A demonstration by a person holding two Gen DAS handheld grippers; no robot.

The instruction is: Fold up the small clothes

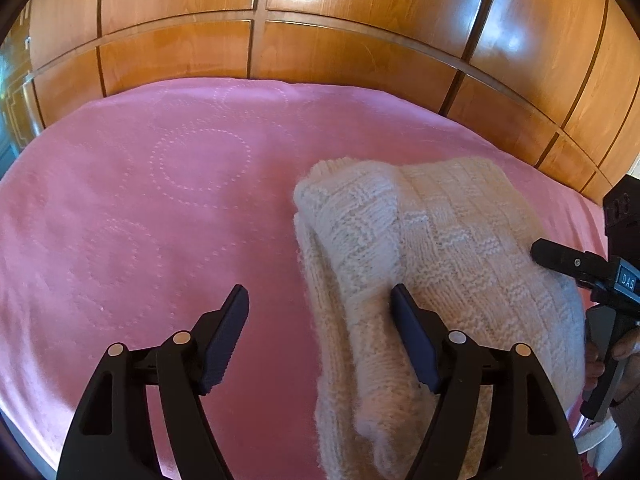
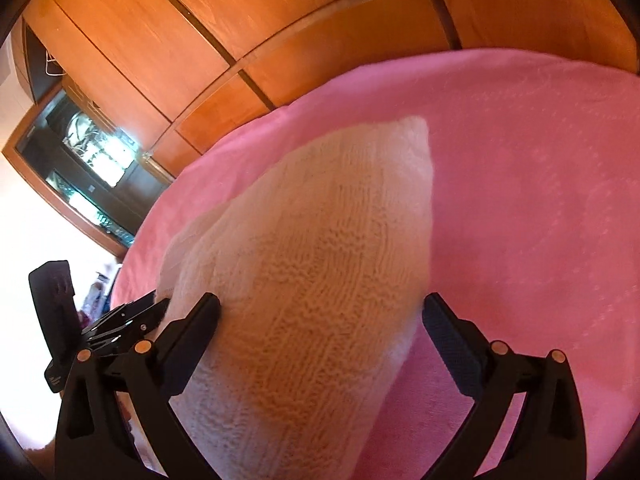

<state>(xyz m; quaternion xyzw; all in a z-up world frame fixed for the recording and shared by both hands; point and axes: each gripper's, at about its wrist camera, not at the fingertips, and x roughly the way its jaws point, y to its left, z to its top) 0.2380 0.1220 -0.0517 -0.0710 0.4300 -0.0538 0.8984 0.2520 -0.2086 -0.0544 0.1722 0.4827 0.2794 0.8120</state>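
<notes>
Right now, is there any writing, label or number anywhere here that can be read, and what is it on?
"DAS": white letters on a small dark plate on the right claw, cut off at the picture's edge, so perhaps incomplete.
Nothing readable on the knitted garment, the pink bedspread or the wooden wardrobe.

Bed [image 1: 160,184] covered by a pink spread with a stitched pattern of dotted circles, set against wooden panelling [image 1: 320,48]. A cream knitted garment [image 1: 432,248], folded into a thick bundle, lies directly on the spread near its edge.
</notes>
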